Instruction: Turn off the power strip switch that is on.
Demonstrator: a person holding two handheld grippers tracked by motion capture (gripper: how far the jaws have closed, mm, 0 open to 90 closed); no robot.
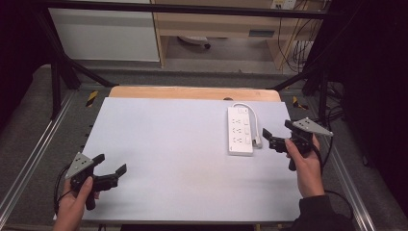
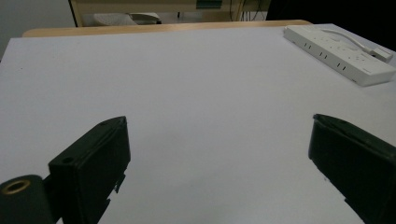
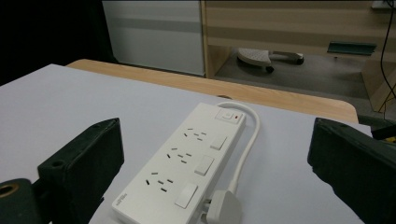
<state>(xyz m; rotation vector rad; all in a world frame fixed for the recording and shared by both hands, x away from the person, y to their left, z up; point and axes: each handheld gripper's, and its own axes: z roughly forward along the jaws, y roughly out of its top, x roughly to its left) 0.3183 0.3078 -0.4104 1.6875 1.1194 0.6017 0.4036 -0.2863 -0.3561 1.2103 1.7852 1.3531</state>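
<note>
A white power strip with three sockets and rocker switches lies flat at the table's right. Its white cable loops from the far end down the right side to the plug resting beside the near end. My right gripper is open just right of the strip, jaws spread and empty. In the right gripper view, the strip and plug lie between the open gripper jaws, a little ahead. My left gripper is open and empty near the front left, over bare table, with the strip far off.
A white sheet covers the table, and a wooden edge shows at the back. Metal frame rails run along both sides. Behind the table stand a white cabinet, wooden shelving and hanging cables.
</note>
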